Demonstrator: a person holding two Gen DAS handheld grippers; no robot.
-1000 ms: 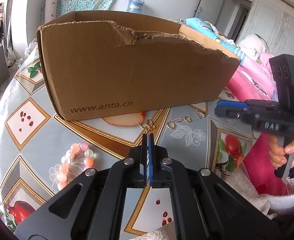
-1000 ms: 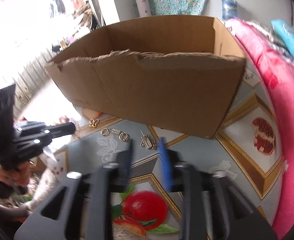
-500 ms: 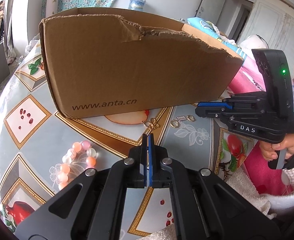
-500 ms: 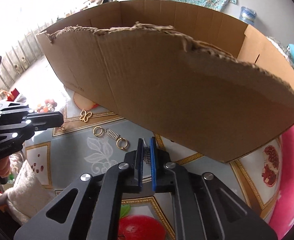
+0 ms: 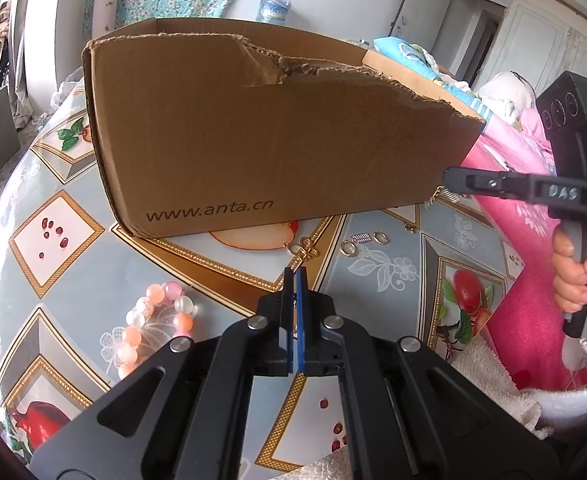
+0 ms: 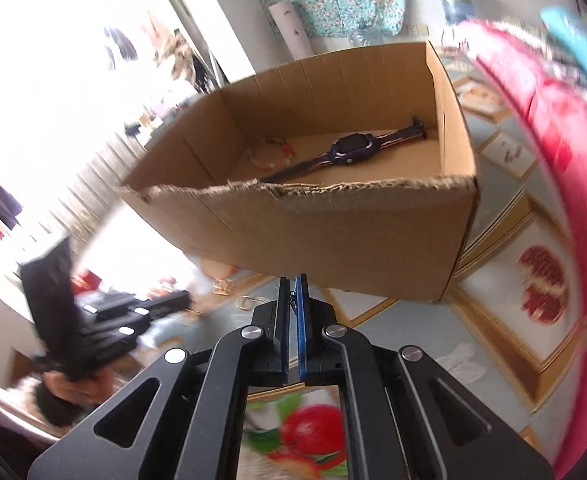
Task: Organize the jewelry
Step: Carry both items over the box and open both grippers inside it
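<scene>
Both my grippers were closed: left gripper [image 5: 295, 276] empty, right gripper [image 6: 292, 285] pinching a small chain [image 6: 292, 295], mostly hidden, before the box [image 6: 333, 232].

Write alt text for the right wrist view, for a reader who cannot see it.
The right claw, shut on a small chain piece, hangs before an open cardboard box with a torn front edge. Inside lie a dark wristwatch and a bead bracelet. The box sits on a fruit-patterned tablecloth, and the view is motion-blurred.
</scene>
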